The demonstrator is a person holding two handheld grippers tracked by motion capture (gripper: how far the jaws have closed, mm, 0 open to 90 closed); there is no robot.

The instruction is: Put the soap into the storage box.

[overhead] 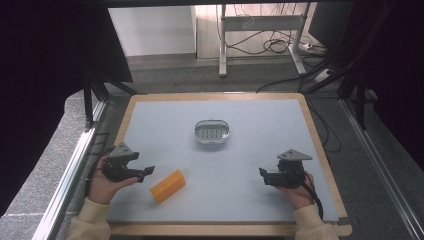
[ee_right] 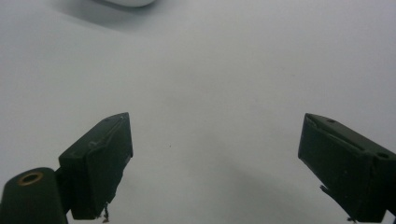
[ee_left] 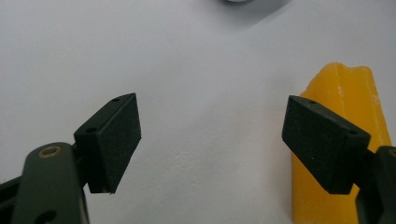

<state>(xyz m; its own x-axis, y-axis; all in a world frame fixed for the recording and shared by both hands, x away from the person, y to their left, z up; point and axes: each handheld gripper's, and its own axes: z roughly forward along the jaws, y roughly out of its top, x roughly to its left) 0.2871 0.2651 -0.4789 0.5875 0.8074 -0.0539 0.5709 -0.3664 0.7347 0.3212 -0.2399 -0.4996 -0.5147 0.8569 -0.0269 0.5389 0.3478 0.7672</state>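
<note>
High view overhead; gripper views close (shared mat (overhead: 250, 160)).

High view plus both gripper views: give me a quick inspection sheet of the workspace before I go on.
Surface: pale grey mat on a wooden table, flat.
Job's things: yellow-orange rectangular block lying on the mat beside the left gripper; oval silver metal dish with a slotted insert at mid-mat, upright.
Clutter: nothing seen.
Grippers: left open, block just outside one jaw, not between them; right gripper open, nothing between its jaws.
Cables: black cable trails from the right gripper; loose cables on the floor beyond.
Surroundings: white metal stand legs, dark curtains at both sides.
</note>
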